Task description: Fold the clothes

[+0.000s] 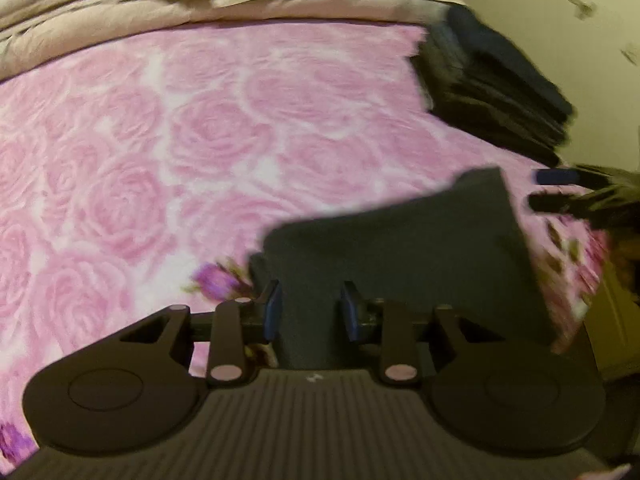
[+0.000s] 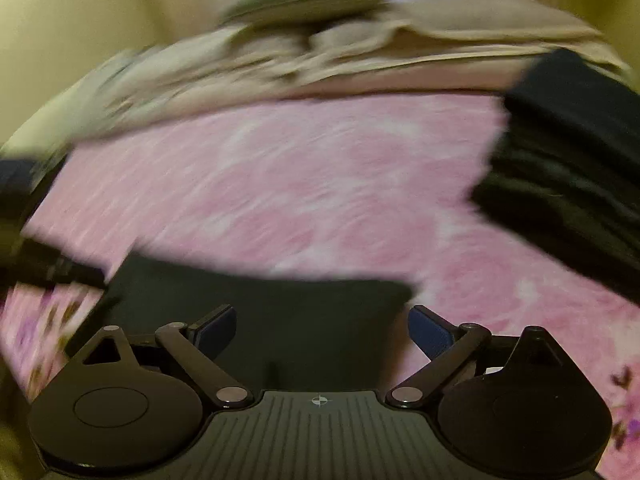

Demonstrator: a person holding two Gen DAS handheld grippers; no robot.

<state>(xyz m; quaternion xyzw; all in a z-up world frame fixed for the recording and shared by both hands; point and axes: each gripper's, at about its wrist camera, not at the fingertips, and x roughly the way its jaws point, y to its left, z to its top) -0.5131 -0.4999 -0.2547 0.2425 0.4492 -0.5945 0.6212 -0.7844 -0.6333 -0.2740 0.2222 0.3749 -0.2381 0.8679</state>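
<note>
Left gripper (image 1: 310, 312), part-open, straddles the dark folded garment (image 1: 400, 248) directly ahead; right gripper (image 2: 322, 332) gapes empty.

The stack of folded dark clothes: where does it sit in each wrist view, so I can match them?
Left wrist: the stack of folded dark clothes is upper right, at the pink rose blanket's far right edge.
Right wrist: the stack is at the right edge, mid-height.
Shared landmark: the beige bedding behind the blanket.
</note>
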